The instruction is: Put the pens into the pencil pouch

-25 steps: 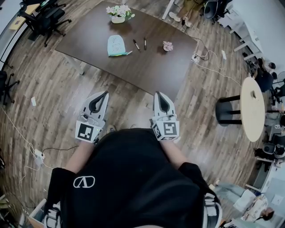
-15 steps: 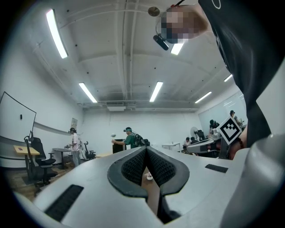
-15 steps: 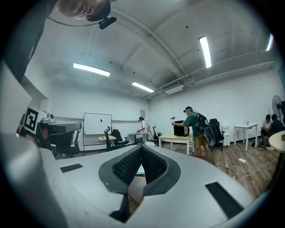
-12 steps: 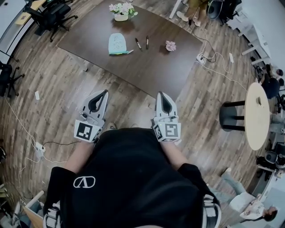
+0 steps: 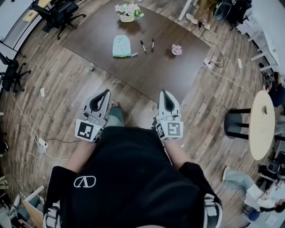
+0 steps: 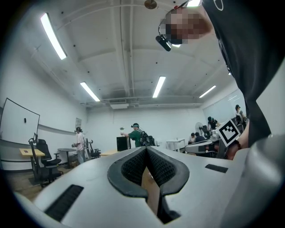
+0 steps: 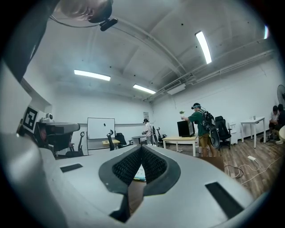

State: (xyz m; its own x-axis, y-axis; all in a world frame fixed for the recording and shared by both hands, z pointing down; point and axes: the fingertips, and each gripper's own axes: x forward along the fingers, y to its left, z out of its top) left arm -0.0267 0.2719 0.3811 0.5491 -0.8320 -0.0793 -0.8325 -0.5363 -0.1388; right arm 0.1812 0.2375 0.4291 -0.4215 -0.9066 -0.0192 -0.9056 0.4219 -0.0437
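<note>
Pencil pouch (image 5: 121, 46) – pale mint, lying flat on the dark brown table (image 5: 107, 31), towards its left-centre. Zip state cannot be determined from the head view.

Two dark pens (image 5: 143, 46) lie just right of the pouch, side by side and apart from each other, neither touching it. A third slim item (image 5: 132, 55) lies at the pouch's lower right corner; it is too small to identify with certainty. No pen is in the pouch.

Also on the table: a potted flower arrangement (image 5: 128, 10) at the far edge behind the pouch, and a small pink flower piece (image 5: 177, 50) to the right of the pens.

Left gripper (image 5: 105, 92) and right gripper (image 5: 164, 92) are held level in front of the person's body, well short of the table and over the wood floor (image 5: 58, 89). In each gripper view the jaw tips meet with nothing between them – both are closed and empty.

Change against the frame one second earlier: the table and everything on it sits lower and further right in the head view, so the person has advanced towards it. A trouser leg (image 5: 116, 116) now shows between the grippers. Both grippers remain closed, as before.

Surroundings: office chairs (image 5: 62, 11) upper left, a round pale table (image 5: 261, 124) with a black stool (image 5: 235, 122) at right.
</note>
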